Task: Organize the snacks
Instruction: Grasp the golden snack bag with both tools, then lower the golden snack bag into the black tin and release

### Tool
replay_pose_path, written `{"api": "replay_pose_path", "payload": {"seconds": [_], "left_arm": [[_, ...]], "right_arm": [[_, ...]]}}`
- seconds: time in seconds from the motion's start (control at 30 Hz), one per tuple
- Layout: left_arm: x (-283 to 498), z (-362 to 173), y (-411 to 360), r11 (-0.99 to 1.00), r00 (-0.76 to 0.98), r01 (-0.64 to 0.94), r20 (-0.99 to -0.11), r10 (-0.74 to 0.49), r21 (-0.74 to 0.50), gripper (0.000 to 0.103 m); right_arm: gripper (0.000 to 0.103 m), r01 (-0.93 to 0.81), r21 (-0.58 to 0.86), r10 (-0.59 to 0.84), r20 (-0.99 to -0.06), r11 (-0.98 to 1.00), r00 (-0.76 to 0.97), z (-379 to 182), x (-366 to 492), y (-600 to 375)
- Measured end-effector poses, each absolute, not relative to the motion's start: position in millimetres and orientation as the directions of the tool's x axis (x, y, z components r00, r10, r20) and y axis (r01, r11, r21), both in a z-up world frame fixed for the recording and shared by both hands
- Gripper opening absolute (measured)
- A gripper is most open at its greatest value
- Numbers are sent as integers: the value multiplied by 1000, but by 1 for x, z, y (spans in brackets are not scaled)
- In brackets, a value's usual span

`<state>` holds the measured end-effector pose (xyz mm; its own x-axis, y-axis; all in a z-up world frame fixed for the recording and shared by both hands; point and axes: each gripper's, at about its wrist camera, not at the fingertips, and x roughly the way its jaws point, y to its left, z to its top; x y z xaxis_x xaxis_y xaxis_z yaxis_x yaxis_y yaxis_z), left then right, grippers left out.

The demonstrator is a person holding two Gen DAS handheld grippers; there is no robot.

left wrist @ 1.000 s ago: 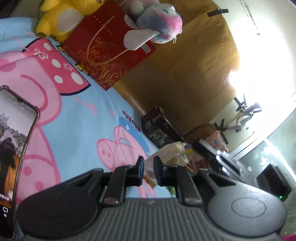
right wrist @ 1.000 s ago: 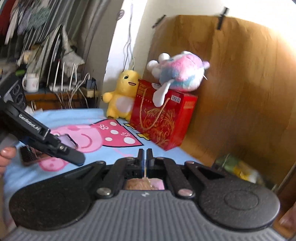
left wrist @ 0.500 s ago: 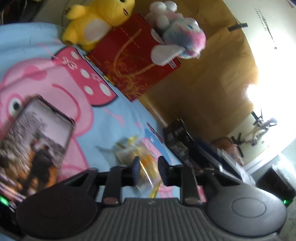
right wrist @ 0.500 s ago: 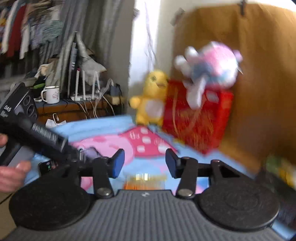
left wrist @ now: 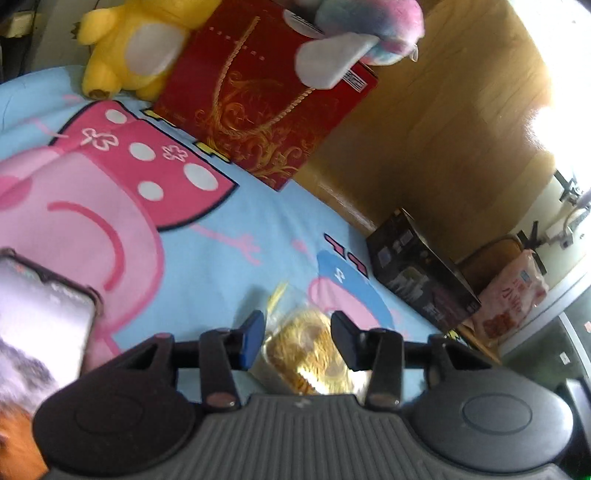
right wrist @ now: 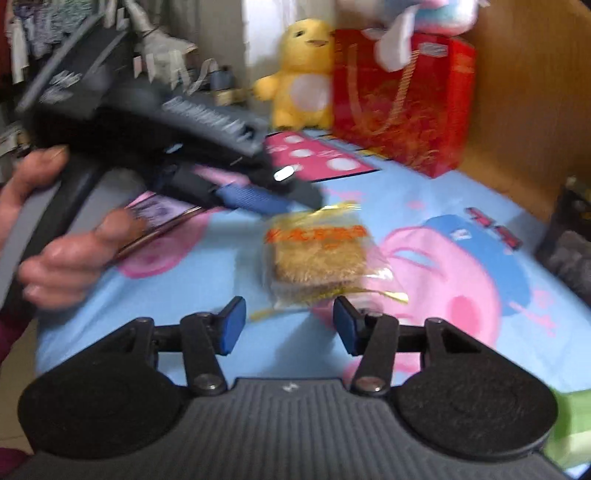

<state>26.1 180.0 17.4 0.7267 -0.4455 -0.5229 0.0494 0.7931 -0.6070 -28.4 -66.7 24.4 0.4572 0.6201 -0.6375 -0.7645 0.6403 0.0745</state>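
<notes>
A clear-wrapped golden snack cake (right wrist: pixel 317 258) lies on the blue cartoon-print bed cover (right wrist: pixel 424 192). In the left wrist view the snack cake (left wrist: pixel 306 354) sits between the open fingers of my left gripper (left wrist: pixel 297 339), not pinched. My right gripper (right wrist: pixel 286 325) is open and empty, just short of the snack's near edge. The left gripper (right wrist: pixel 280 199) also shows in the right wrist view, reaching in from the left, fingertips at the snack's far edge.
A phone (left wrist: pixel 33 332) lies on the cover at the left. A red gift bag (left wrist: pixel 266 107), a yellow plush (left wrist: pixel 136 44) and a pink-blue plush (left wrist: pixel 354 33) stand at the back. A black box (left wrist: pixel 421 269) and a pink bag (left wrist: pixel 513 295) sit beyond the bed's right edge.
My right gripper opened and released the snack onto the cover. My left gripper opened wider and moved over the snack.
</notes>
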Motion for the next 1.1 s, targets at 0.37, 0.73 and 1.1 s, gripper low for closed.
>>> {"api": "replay_pose_path", "payload": {"seconds": [0.37, 0.73, 1.1], "left_arm": [[21, 15, 127, 763, 666, 113, -521, -534, -637, 40], [110, 75, 40, 729, 624, 309, -449, -640, -610, 40], [224, 81, -39, 805, 680, 287, -482, -553, -519, 44]], "right_arm": [[46, -680, 55, 563, -612, 731, 555, 27, -18, -116], [46, -518, -79, 438, -433, 852, 787, 66, 20, -191], [50, -390, -25, 341, -436, 921, 833, 57, 132, -232]]}}
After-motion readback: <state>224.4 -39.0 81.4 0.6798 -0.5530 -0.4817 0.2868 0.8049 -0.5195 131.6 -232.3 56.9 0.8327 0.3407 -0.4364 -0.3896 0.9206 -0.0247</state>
